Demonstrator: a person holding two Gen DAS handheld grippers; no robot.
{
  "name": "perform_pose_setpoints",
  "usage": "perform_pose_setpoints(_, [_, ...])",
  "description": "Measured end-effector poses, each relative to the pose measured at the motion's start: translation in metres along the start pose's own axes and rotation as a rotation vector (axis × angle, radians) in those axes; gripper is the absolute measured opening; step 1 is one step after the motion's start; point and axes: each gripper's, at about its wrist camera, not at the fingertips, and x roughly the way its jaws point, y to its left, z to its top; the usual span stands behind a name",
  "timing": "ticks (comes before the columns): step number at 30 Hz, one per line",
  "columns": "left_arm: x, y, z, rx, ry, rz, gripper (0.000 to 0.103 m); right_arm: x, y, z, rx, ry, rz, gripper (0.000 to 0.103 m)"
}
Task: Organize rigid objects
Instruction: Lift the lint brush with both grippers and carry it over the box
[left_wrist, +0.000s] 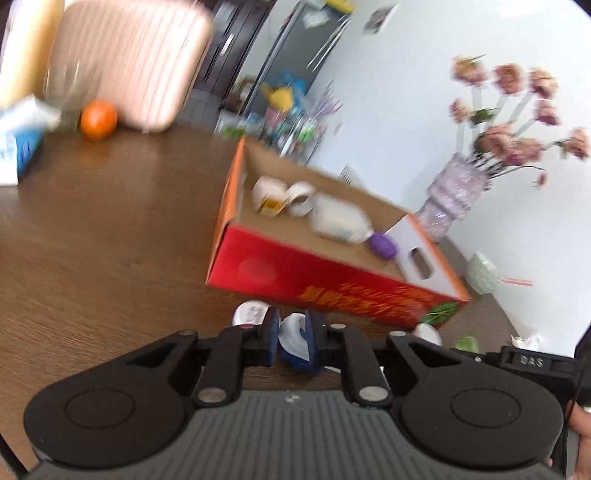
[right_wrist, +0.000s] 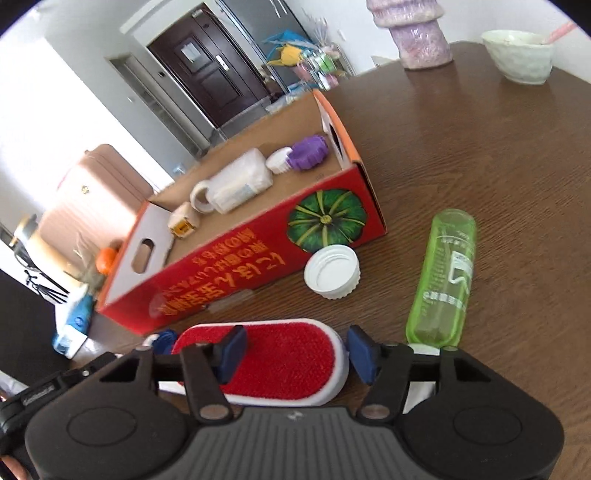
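Observation:
A red cardboard box (left_wrist: 314, 280) lies open on the brown table and also shows in the right wrist view (right_wrist: 236, 273). Inside lie a white plastic bottle (right_wrist: 238, 181), a tape roll (right_wrist: 201, 197), a small jar (right_wrist: 183, 221) and a purple toothed piece (right_wrist: 308, 151). My left gripper (left_wrist: 291, 338) is shut on a blue and white object (left_wrist: 295, 343) just before the box's near wall. My right gripper (right_wrist: 295, 350) is open, its fingers on either side of a red lint brush (right_wrist: 280, 360) with a white rim.
A white lid (right_wrist: 332, 271) and a green bottle (right_wrist: 443, 277) lie beside the box. A pale green bowl (right_wrist: 519, 55) and a purple vase (right_wrist: 417, 33) stand at the far edge. An orange (left_wrist: 98, 118), a tissue box (left_wrist: 18, 144) and a pink suitcase (left_wrist: 129, 62) are at the far left.

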Motion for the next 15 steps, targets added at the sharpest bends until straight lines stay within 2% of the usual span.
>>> perform_pose_setpoints(4, [-0.044,-0.015,-0.025,0.042,-0.042,0.036,0.015,-0.034,0.01,-0.016,-0.065,-0.045,0.036,0.06])
perform_pose_setpoints(7, [-0.061,-0.007,-0.052,-0.033,-0.002,0.039,0.015,-0.047,0.006,-0.035,-0.095,-0.015,0.06,0.06])
perform_pose_setpoints(10, [-0.073,-0.001,-0.075,-0.067,0.02,0.05,0.015,-0.05,0.003,-0.053,-0.122,0.024,0.049,0.06])
perform_pose_setpoints(15, [-0.069,0.016,-0.096,-0.137,0.074,0.074,0.014,-0.049,0.002,-0.073,-0.173,0.038,0.031,0.061])
